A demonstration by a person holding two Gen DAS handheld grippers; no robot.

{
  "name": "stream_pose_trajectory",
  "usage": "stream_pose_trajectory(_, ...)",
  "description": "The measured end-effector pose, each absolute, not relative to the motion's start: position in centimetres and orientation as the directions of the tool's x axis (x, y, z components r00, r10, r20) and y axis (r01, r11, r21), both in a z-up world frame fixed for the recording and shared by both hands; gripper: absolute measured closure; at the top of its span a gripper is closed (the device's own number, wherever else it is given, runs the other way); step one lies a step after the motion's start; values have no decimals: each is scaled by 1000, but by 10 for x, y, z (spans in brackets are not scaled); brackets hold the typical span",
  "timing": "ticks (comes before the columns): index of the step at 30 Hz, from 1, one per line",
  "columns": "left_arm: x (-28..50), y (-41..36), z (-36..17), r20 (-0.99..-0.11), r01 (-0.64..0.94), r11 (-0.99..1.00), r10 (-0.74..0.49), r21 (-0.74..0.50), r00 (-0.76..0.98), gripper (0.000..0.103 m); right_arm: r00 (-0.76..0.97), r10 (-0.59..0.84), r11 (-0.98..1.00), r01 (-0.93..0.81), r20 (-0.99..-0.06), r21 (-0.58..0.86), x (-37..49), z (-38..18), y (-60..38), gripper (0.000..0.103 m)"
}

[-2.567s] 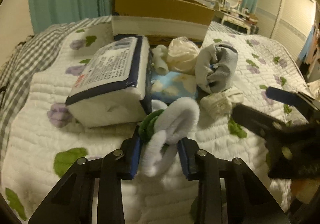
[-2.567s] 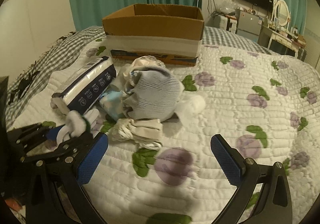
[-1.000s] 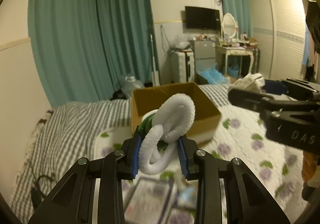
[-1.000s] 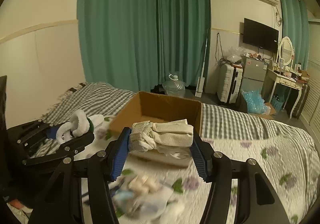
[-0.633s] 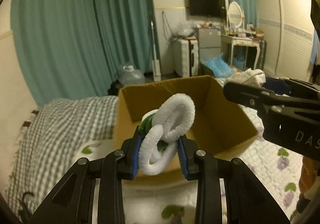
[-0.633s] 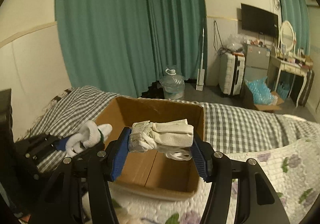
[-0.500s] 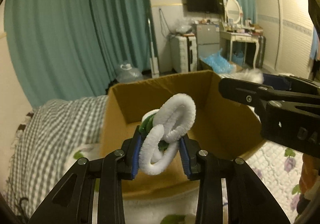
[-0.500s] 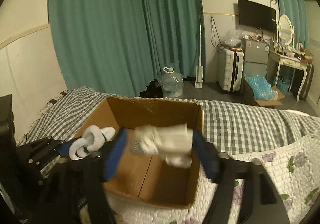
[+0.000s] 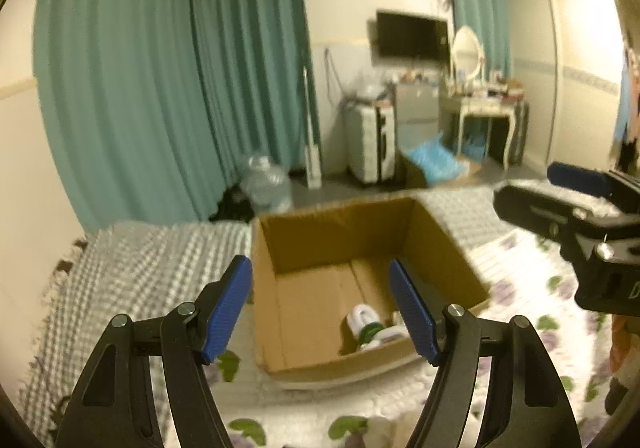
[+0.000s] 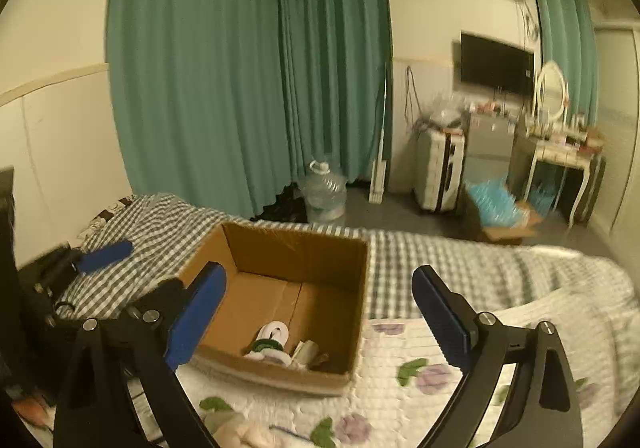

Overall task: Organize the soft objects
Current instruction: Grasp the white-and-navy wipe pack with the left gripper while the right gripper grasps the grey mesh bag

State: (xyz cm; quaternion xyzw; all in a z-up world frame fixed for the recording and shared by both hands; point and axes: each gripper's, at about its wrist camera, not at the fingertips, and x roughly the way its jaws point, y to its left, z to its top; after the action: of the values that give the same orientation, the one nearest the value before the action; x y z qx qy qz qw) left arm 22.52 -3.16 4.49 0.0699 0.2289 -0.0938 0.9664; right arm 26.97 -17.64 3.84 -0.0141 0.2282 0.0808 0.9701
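An open brown cardboard box [image 9: 440,244] stands on the bed; it also shows in the right wrist view [image 10: 296,244]. Inside it lie a white and green fluffy sock roll [image 9: 366,322] [image 10: 272,338] and a cream folded cloth [image 10: 306,350]. My left gripper [image 9: 322,308] is open and empty, held above the box's near side. My right gripper [image 10: 320,314] is open and empty above the box. The right gripper's side shows in the left wrist view [image 9: 576,208], and the left gripper's fingers [image 10: 104,252] show at the left of the right wrist view.
The bed has a floral quilt [image 10: 440,368] and a checked blanket [image 9: 152,260]. Soft items lie at the bottom edge [image 10: 236,430]. Beyond the bed are teal curtains [image 10: 240,68], a water jug [image 10: 324,188], a suitcase [image 10: 438,168] and a dressing table [image 10: 560,152].
Both grippers have opened and let go: the fluffy sock roll and the cream cloth dropped into the box. Both views have risen a little above the box.
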Motion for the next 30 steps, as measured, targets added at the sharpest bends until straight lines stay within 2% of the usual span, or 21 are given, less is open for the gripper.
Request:
stream_pose_trajectory(1,214,-26,56,-436,212,973,-154,87,887,30,888,141,987,-161,-439,-10,256,51,-174,5)
stream_pose_trajectory(4,182,-11,83,-386,204,976,-159,76,909,15,898,128,986,-161,-421,-43,220,74,-171,3)
stream_pose_trajectory(6,158,-3,95,-357,208,975,-170,72,918,14,900,125,985,-163,-417,-58,196,86,-168,2)
stream_pose_trajectory(12,115,22,95,-361,204,974,-157,96,919,14,895,125,980,-178,-429,-85,141,84,-154,2)
stream_pose_trajectory(18,96,32,37,-468,210,969,-126,132,875,14,852,142,977,-202,-504,-65,118,27,-133,2)
stream_pose_trajectory(22,98,34,-17,-568,229,969,-137,93,811,14,814,140,980,-197,-564,-40,123,-26,-125,2)
stream_pose_trajectory(30,101,40,-84,-693,251,967,-160,32,703,14,712,121,986,-165,-692,3,161,-115,-125,2)
